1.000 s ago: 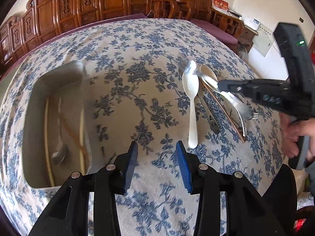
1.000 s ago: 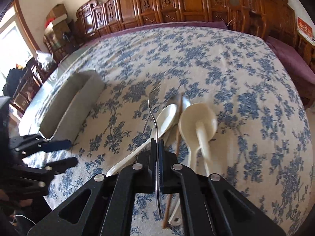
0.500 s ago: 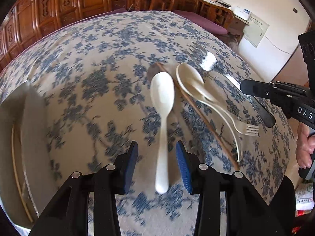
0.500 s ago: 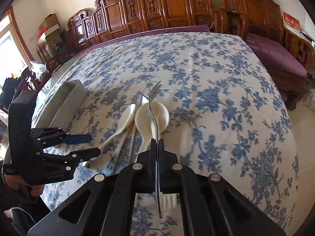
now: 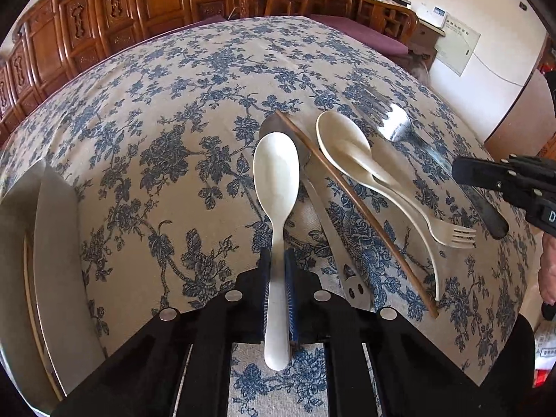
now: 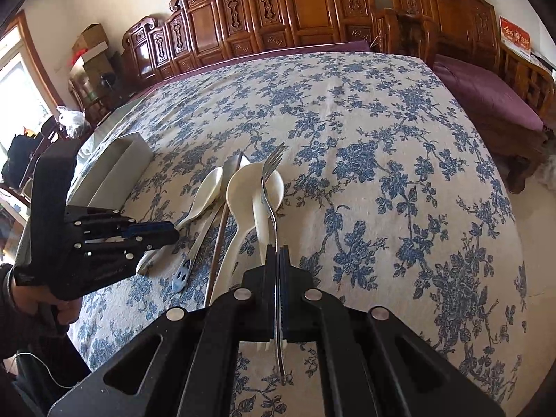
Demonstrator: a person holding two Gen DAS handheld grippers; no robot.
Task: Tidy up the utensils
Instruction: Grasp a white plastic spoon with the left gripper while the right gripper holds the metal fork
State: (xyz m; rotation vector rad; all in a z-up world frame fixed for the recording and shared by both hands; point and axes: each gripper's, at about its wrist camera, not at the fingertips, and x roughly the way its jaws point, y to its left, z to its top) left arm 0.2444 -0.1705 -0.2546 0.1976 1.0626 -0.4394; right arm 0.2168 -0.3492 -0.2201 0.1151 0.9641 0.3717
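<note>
On a blue-flowered tablecloth [image 5: 166, 146] ringed by carved wooden chairs [image 6: 264, 10], the left gripper [image 5: 277, 271] pinches the handle of a white spoon [image 5: 276, 180], bowl pointing forward. The right gripper [image 6: 278, 260] clamps a metal fork [image 6: 272, 173] above the remaining cream spoon [image 6: 243, 187], chopstick [image 5: 354, 201] and plastic fork [image 5: 448, 231]; a metal tray [image 5: 52, 243] sits left.

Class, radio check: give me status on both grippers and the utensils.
Left gripper shut on white spoon. Right gripper shut on metal fork. Chopstick, ladle and plastic fork loose on cloth; tray left, path unobstructed.
</note>
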